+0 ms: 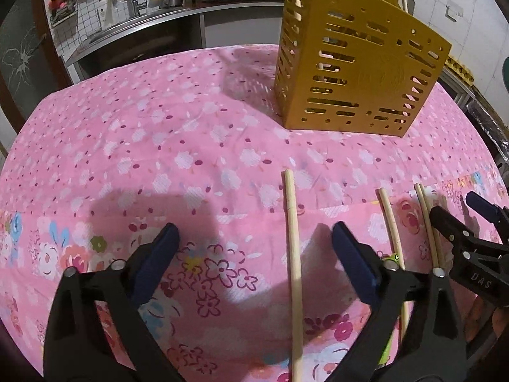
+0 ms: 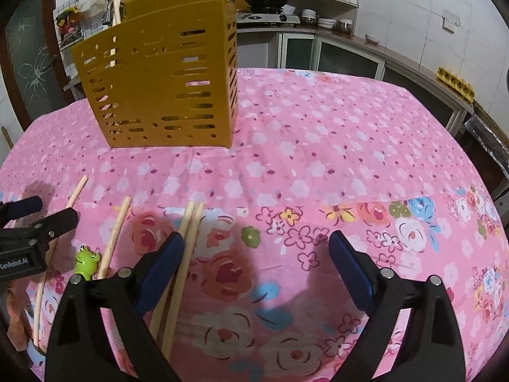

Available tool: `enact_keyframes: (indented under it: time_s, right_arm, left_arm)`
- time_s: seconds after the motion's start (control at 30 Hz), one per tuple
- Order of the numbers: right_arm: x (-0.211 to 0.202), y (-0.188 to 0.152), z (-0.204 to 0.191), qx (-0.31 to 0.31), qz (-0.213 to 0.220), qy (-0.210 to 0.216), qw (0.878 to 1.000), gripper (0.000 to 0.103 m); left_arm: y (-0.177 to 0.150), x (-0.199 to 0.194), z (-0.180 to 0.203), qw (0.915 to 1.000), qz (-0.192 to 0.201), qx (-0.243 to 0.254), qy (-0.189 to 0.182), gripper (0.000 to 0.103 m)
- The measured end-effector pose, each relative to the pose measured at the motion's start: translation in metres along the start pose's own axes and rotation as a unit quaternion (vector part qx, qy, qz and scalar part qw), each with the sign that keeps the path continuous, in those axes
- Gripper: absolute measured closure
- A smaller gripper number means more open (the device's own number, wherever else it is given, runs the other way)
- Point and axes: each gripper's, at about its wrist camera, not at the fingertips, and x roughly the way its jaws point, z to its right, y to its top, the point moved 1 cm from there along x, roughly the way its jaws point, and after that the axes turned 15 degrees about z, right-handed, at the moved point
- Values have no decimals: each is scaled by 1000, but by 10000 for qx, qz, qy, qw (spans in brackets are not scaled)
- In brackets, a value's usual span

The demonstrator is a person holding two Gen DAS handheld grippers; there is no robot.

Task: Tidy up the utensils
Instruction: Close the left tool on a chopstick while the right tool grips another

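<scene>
Several wooden chopsticks lie on the pink flowered tablecloth point(image 1: 159, 127). One chopstick point(image 1: 293, 238) lies between the fingers of my open left gripper point(image 1: 254, 242), nearer the right finger and untouched. Further right are a single chopstick point(image 1: 390, 219) and a pair point(image 1: 426, 219), with my right gripper point(image 1: 458, 207) over them. In the right wrist view the pair point(image 2: 191, 219) lies just inside the left finger of my open right gripper point(image 2: 258, 248). The yellow slotted utensil holder point(image 1: 359, 63) point(image 2: 159, 79) stands upright behind, with sticks in it.
A small green frog figure point(image 2: 86, 261) point(image 1: 394, 257) sits beside the single chopstick point(image 2: 116, 235). My left gripper point(image 2: 52, 210) hangs over the leftmost chopstick point(image 2: 74, 194). Kitchen counters, a stove and shelves stand beyond the table's far edge.
</scene>
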Motion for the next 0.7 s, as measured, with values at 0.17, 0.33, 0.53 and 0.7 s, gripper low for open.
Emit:
enact_keyframes:
  time_s: [0.17, 0.33, 0.53, 0.7]
  right_arm:
    - [-1, -2, -3, 25, -57, 91, 9999, 26]
    - [0, -3, -7, 53, -195, 130, 9997, 39]
    - [3, 3, -23, -15, -281, 83, 9996, 66]
    - [4, 5, -34, -41, -289, -17, 9996, 83]
  left_arm:
    - [1, -2, 6, 9999, 54, 136, -59, 33]
    - [2, -4, 7, 9999, 36, 143, -79, 42]
    - [6, -3, 7, 9998, -38, 24, -168, 57]
    - [7, 0, 10, 10000, -30, 42, -78, 64]
